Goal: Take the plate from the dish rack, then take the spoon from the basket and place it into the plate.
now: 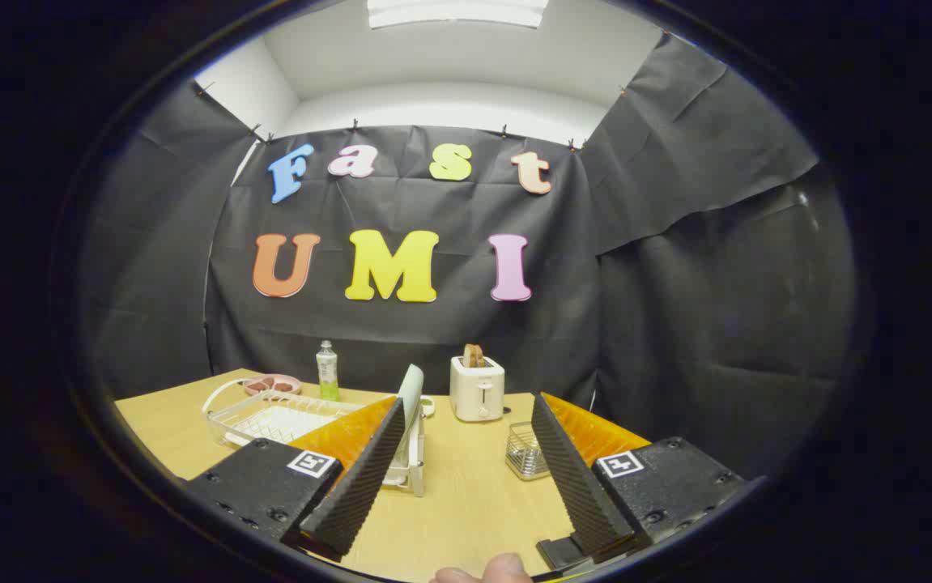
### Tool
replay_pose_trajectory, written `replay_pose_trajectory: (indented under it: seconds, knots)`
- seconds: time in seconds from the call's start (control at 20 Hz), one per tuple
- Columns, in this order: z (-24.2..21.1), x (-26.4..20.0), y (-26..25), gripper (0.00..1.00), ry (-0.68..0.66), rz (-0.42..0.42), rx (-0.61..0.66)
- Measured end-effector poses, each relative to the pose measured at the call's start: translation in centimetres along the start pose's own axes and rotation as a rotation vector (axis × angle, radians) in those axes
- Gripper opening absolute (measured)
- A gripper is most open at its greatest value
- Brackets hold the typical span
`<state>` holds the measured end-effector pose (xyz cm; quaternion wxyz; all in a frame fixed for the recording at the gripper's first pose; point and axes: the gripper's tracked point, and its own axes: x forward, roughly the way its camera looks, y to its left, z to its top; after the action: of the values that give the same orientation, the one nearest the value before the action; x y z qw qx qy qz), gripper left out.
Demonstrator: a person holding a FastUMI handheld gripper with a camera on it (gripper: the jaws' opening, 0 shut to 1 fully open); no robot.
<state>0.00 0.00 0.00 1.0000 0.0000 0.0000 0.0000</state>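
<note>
- The gripper is released: its two fingers stand wide apart above the wooden table, with nothing held between them.
- The left finger covers part of the dish rack, so only a pale corner of its frame shows beside that finger, and how the rack is built cannot be made out.
- The plate stands upright on edge in the rack, just behind the tip of the left finger. It is seen nearly edge-on as a thin, pale green-white sliver, and its lower part is hidden by the finger and the rack.
- The small wire basket sits on the table beside the right finger, which cuts off its right side. Whether the spoon lies inside cannot be told.
- A clear tray with a white handle lies to the left, partly behind the left finger, and a pink dish sits just beyond it.
- Beyond the fingers, near the black cloth wall, stand a bottle with a green label and a white toaster with toast poking out of it.
- A fingertip of the person shows below the gripper, mostly cut off.
</note>
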Motion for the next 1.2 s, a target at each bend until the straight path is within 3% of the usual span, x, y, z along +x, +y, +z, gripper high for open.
replay_pose_trajectory:
  seconds: [0.4,1.2]
  knots:
    - [-0.8,0.4,-0.9,1.00,0.027,-0.028,0.005]
    - [-1.3,2.8,1.8,1.00,0.091,0.011,0.031]
